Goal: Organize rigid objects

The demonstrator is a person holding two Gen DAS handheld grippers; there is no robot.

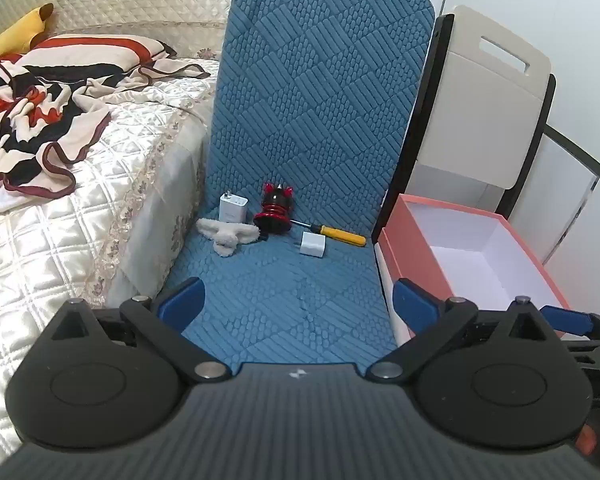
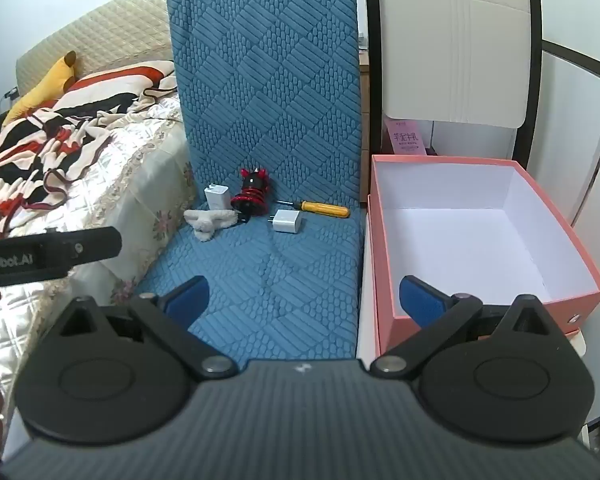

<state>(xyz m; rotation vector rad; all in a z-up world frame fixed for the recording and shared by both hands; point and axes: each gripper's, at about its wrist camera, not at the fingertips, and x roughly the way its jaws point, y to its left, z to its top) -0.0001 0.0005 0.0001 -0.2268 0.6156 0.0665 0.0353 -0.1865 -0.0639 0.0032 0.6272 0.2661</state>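
On the blue cushioned chair seat [image 1: 284, 300] [image 2: 268, 280], near the backrest, lie a white charger [image 1: 233, 209] [image 2: 216, 197], a red and black spring toy [image 1: 276, 210] [image 2: 251, 196], a yellow-handled screwdriver [image 1: 338, 234] [image 2: 324, 208], a second white plug cube [image 1: 313, 245] [image 2: 287, 222] and a fluffy white cloth piece [image 1: 228, 237] [image 2: 209, 221]. An open pink box [image 1: 416, 248] [image 2: 384, 248], white inside and empty, stands right of the seat. My left gripper [image 1: 296, 300] and my right gripper [image 2: 304, 300] are both open and empty, well short of the objects.
A bed with a quilted cream cover [image 1: 60, 240] [image 2: 112, 168], a striped blanket [image 1: 40, 112] and a yellow plush [image 1: 16, 36] lies at the left. A second white chair [image 1: 492, 92] [image 2: 456, 48] stands behind the box. The left gripper's body [image 2: 48, 256] shows at the right view's left edge.
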